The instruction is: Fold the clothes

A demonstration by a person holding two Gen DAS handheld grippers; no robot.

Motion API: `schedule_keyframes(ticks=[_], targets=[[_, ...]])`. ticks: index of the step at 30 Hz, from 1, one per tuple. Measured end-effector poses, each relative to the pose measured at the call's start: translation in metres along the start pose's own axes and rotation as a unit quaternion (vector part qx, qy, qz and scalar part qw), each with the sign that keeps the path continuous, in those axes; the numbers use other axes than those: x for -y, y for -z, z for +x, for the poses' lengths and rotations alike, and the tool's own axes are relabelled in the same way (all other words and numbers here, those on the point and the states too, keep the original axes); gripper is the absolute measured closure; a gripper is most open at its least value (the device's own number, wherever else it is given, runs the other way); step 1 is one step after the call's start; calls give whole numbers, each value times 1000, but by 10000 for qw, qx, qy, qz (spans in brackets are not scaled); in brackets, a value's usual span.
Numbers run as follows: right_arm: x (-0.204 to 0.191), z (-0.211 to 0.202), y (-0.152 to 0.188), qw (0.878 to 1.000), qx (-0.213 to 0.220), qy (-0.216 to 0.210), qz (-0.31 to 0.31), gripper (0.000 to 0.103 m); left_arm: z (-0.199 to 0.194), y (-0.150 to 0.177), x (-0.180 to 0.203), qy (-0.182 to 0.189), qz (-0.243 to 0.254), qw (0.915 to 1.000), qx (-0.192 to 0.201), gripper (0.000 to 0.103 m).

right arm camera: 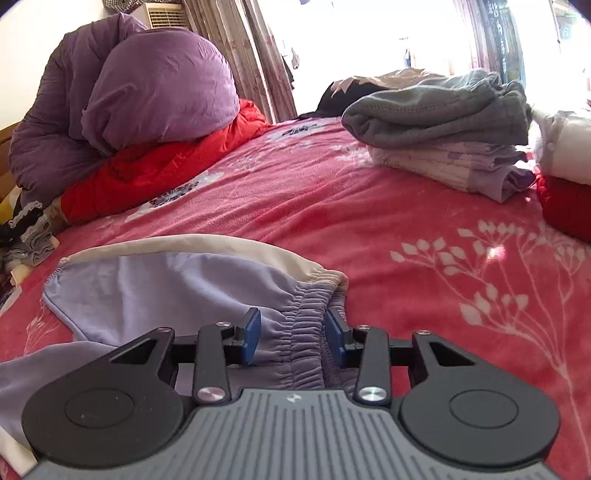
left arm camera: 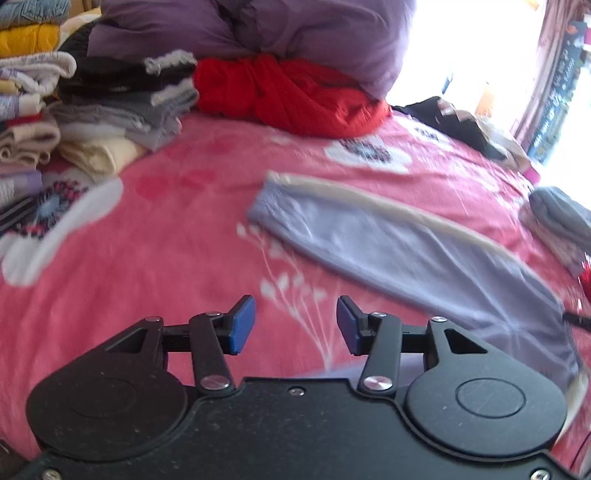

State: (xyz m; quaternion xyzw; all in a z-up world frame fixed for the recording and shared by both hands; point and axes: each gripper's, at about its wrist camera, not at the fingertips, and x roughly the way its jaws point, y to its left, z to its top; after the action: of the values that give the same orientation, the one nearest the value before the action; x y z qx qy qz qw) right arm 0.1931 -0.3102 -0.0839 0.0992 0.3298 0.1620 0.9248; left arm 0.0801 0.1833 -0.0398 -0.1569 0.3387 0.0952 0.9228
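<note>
A pair of lavender trousers (left arm camera: pixel 406 251) with a cream side stripe lies folded lengthwise on the pink flowered bedspread (left arm camera: pixel 147 240). My left gripper (left arm camera: pixel 295 325) is open over bare bedspread, to the left of the trouser leg, with nothing between its blue pads. In the right wrist view the trousers (right arm camera: pixel 166 288) lie close below me. Their gathered elastic waistband (right arm camera: pixel 295 354) runs between the blue pads of my right gripper (right arm camera: pixel 291 339). That gripper's jaws stand apart on either side of the waistband and do not press on it.
Stacks of folded clothes (left arm camera: pixel 122 107) stand at the left of the bed. A red garment (left arm camera: pixel 288 96) and a purple duvet (left arm camera: pixel 258 29) lie at the back. A grey-topped folded pile (right arm camera: pixel 439 110) and a red and white bundle (right arm camera: pixel 565 184) sit at the right.
</note>
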Motion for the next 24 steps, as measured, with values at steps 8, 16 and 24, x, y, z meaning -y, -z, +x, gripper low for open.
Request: schedule_keyframes(ticks=[8, 16, 24], targets=[[36, 35, -25, 9954, -241, -471, 793, 63, 99, -68, -47, 157, -439, 9984, -327, 51], [57, 49, -28, 9890, -334, -741, 1233, 90, 164, -74, -52, 248, -423, 9978, -454, 65], [59, 24, -35, 9926, 116, -521, 1093, 93, 152, -81, -53, 291, -411, 9975, -502, 83]])
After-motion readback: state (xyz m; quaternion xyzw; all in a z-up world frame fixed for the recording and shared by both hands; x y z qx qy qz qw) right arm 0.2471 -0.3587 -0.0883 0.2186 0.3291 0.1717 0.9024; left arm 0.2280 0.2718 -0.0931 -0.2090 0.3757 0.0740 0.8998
